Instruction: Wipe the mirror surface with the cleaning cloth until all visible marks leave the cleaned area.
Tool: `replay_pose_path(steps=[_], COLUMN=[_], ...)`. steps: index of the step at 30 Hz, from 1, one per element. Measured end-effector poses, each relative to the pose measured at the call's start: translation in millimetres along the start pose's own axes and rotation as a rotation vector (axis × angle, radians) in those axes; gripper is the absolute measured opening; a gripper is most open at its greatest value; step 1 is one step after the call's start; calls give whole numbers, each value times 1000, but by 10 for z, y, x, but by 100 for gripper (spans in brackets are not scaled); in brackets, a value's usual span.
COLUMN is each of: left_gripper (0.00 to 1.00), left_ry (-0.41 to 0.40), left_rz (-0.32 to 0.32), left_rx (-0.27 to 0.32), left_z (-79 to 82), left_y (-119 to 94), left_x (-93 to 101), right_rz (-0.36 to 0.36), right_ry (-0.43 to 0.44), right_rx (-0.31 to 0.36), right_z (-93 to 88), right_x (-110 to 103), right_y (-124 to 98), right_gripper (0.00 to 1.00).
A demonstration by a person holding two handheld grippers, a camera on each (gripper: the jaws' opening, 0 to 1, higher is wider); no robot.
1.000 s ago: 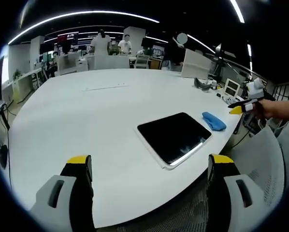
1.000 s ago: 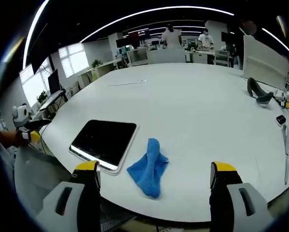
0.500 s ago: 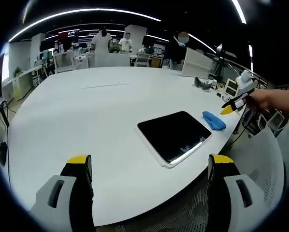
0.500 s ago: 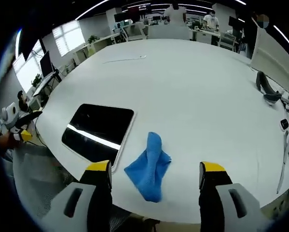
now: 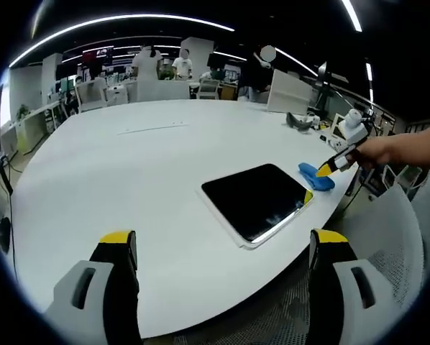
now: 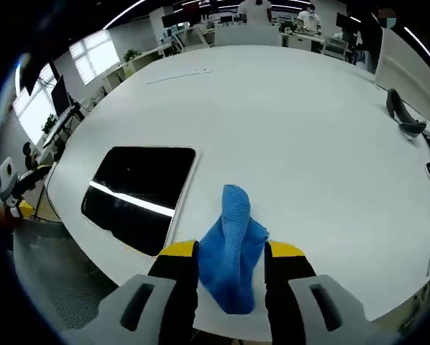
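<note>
The mirror (image 6: 139,198) lies flat near the edge of the white table (image 6: 272,122), its dark glass carrying a bright streak of reflected light. The blue cloth (image 6: 233,248) sits bunched just beside the mirror's long side.

Right gripper (image 6: 231,253): jaws drawn close on either side of the cloth, with the yellow tips at its flanks; they appear to be pinching it, though actual contact is hard to confirm.

Left gripper (image 5: 222,248): jaws spread wide above the table (image 5: 114,165), holding nothing. In the left gripper view, the mirror (image 5: 254,198) and cloth (image 5: 314,177) lie ahead.
</note>
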State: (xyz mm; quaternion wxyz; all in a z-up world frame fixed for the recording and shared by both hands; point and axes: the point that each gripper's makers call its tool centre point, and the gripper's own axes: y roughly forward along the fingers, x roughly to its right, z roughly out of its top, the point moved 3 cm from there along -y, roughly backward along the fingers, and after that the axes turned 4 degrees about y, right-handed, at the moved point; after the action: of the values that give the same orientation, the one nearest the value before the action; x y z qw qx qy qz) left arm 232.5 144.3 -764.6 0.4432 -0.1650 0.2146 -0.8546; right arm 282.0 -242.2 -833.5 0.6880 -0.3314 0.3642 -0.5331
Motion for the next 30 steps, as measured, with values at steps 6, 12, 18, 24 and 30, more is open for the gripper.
replay_pose_path(steps=[6,12,18,24,30], left_gripper=[99,99,99,99,99], left_ry=[8,2,13,13,24], left_rz=[10,22,18,23,9], left_rx=[9,25,16,13,7], left_z=[8,46,32,18,7], left_y=[-9,-17,5,-6,1], left_x=[-11,-40,-33,-39,-6], right_rz=[-26,-60,-69,-46,-10], right_ry=[4,29,119,88,198], right_rx=[-30,-36,-22,-10,-3], right_z=[-56,-21,20,19,109], right_x=[39,22,11,16,-20], right_y=[104,144,160,168,115], right_gripper=[18,8,3,3,2])
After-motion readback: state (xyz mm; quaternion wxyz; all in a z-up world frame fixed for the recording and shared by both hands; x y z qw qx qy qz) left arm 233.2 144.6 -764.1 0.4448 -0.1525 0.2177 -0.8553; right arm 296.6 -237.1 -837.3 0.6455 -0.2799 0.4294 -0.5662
